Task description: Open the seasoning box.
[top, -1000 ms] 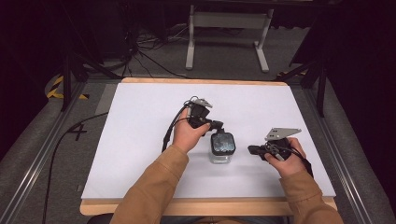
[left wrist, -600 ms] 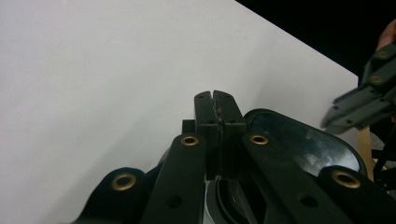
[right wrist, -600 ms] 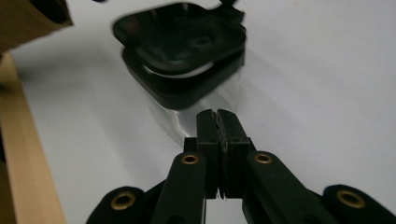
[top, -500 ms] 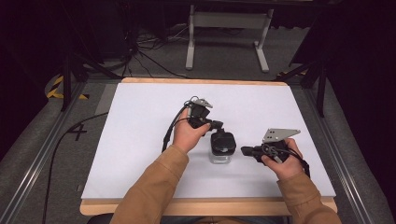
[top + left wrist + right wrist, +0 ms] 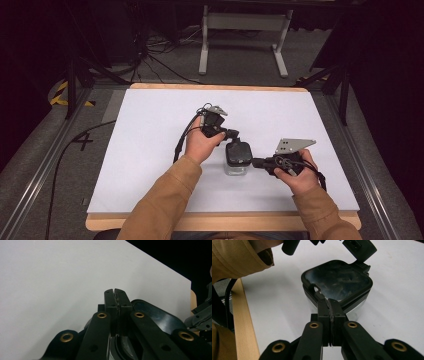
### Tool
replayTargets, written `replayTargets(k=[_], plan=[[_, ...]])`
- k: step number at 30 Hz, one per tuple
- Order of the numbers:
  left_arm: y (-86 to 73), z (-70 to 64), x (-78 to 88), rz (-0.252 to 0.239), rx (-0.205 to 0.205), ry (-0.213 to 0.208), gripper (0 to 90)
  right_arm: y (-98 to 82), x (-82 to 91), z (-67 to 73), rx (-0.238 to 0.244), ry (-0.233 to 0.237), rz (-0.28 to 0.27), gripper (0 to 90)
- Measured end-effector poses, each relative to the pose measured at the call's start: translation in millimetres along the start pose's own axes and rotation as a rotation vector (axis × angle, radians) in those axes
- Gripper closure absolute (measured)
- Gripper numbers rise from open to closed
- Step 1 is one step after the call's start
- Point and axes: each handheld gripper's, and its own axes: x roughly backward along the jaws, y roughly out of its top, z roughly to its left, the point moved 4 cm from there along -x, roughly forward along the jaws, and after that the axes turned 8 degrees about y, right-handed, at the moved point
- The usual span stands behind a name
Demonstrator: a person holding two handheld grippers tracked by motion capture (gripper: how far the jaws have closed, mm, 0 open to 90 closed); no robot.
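I pinch both tools closed: left tool (image 5: 233, 134) steadies the container's (image 5: 237, 159) 12 o'clock edge while right tool (image 5: 256, 162) presses its 3 o'clock lid (image 5: 337, 281) rim.

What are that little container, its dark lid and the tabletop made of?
The container looks like clear plastic, possibly glass: it is see-through with a glossy shine. Its lid seems dark, smoky plastic with a moulded rim and shiny reflections. The table has a matte white sheet top, probably laminate or paper, over a pale wooden edge.
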Motion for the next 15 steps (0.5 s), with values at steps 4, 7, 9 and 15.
replayTargets(k=[4,7,9,15], plan=[[0.5,1.4,-0.3,0.003,0.000,0.001,89.7,1.2,-1.3,0.6,0.004,0.004,0.002,89.8],[0.3,1.5,-0.8,-0.002,0.010,-0.005,89.7,2.8,-0.3,1.2,0.006,0.007,0.003,89.8],[0.2,1.8,-0.7,0.003,0.012,-0.002,89.7,2.6,0.3,1.1,0.005,0.008,0.008,89.9],[0.0,2.5,-1.5,0.006,0.018,0.000,89.9,0.5,-2.7,2.5,0.000,0.030,0.034,89.9]])
